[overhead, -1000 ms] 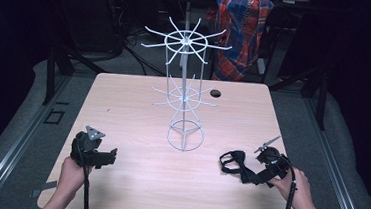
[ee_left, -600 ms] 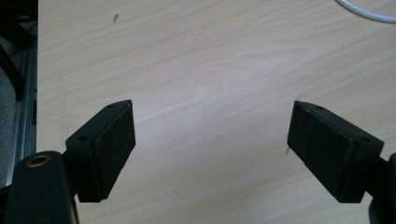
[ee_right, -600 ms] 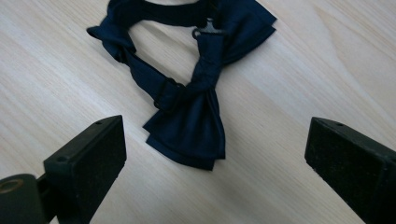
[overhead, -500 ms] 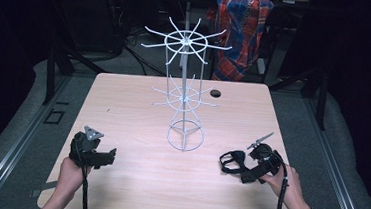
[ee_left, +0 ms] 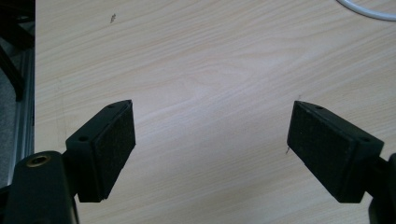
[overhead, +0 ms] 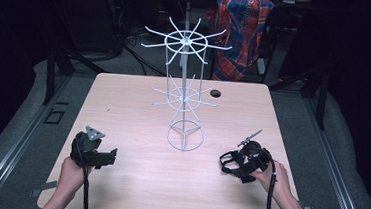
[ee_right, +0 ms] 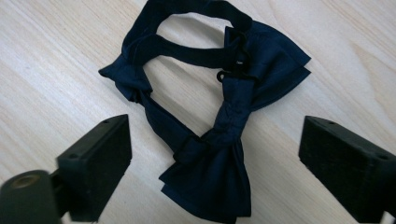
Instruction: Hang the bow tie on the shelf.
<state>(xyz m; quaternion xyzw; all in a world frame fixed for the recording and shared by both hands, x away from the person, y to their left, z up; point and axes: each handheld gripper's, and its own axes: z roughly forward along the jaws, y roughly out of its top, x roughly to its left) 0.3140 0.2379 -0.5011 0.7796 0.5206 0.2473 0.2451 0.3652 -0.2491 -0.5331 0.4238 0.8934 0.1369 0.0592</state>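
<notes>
- Fingers point(ee_right: 95, 168) of my right gripper point(ee_right: 215, 163) stand wide, just been closing a little, nothing pinched yet
- Between them lies the dark navy fabric bow tie point(ee_right: 219, 140)
- Better to lower squarely over its knot before squeezing
- Left gripper point(ee_left: 210, 149) fingers gape, empty
</notes>
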